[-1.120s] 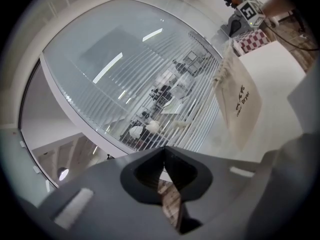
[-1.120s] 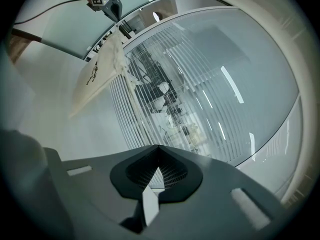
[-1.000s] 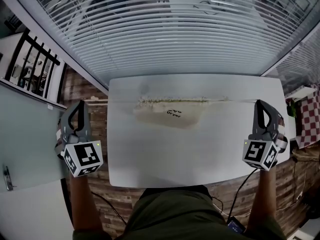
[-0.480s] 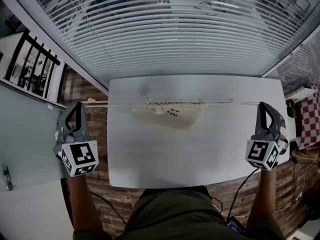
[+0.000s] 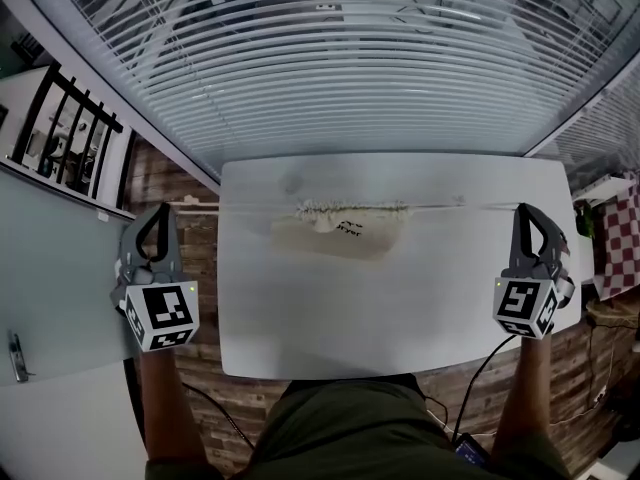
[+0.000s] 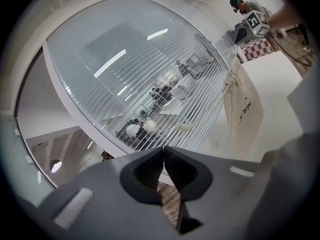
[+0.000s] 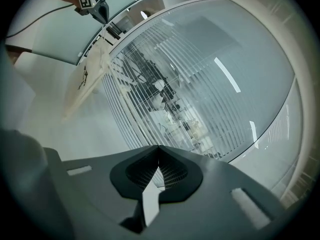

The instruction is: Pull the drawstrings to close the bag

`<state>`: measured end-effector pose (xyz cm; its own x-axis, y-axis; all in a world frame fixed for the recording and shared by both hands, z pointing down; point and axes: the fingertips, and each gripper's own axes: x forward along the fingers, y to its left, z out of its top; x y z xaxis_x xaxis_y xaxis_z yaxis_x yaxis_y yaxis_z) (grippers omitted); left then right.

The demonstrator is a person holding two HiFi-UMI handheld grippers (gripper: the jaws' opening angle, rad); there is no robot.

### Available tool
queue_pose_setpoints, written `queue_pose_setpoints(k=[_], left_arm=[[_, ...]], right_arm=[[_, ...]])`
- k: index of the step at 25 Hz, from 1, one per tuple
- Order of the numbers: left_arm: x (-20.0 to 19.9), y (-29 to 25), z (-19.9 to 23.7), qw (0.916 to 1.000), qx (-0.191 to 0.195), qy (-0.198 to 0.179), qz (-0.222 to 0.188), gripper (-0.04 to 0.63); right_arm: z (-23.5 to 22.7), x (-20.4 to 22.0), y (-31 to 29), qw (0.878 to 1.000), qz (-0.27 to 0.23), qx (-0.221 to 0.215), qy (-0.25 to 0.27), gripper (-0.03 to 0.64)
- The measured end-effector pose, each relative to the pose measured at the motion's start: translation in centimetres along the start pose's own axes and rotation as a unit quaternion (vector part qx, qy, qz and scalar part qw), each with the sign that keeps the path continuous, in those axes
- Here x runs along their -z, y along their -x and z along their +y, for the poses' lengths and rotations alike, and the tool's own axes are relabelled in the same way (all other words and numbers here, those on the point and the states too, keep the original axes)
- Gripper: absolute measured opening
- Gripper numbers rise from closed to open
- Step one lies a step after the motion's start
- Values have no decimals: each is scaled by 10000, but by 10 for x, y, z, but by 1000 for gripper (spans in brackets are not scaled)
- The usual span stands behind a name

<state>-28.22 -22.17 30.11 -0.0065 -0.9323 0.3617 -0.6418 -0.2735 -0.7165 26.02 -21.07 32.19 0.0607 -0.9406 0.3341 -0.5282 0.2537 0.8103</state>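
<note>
**Head view: bag mouth bunched up, both cords pulled tight**

And we're deep into the pull! The cloth bag [image 5: 345, 232] lies flat at the far middle of the desk [image 5: 400, 308], its mouth gathered into a short ruffle along the far edge. 2 cords run out from it, level and straight: the left drawstring [image 5: 240, 206] to the left tool [image 5: 155, 214], the right drawstring [image 5: 462, 205] to the right tool [image 5: 526, 211]. Both tools sit wide apart, off the desk's side edges, each with its jaws pressed together. Neither gripper view shows the thin cord at the tips, but each line ends right there, so I read both as pinched.

Most of the closing looks done. What's left, by my reckoning, is a last bit of tightening, since the ruffle spans some width.

The desk is plain white and otherwise bare. Beyond it hang slatted blinds [image 5: 340, 78], with wood floor [image 5: 200, 258] below and a checked cloth [image 5: 620, 230] at the right.
</note>
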Motion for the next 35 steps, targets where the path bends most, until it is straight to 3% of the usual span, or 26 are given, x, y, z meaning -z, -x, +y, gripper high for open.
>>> queue_pose_setpoints(k=[6, 12, 23, 35], left_arm=[[-26, 5, 3, 9994, -70, -66, -342, 12], [-18, 12, 12, 9991, -180, 182, -324, 14], [-26, 21, 18, 9983, -209, 135, -525, 14], [-19, 30, 11, 9987, -192, 167, -441, 14]], right_arm=[[-10, -28, 6, 9985, -515, 102, -158, 14], [-14, -31, 13, 9980, -565, 235, -169, 15], [-20, -35, 25, 9971, -610, 372, -268, 15], [-16, -31, 35, 9973, -603, 328, -276, 15]])
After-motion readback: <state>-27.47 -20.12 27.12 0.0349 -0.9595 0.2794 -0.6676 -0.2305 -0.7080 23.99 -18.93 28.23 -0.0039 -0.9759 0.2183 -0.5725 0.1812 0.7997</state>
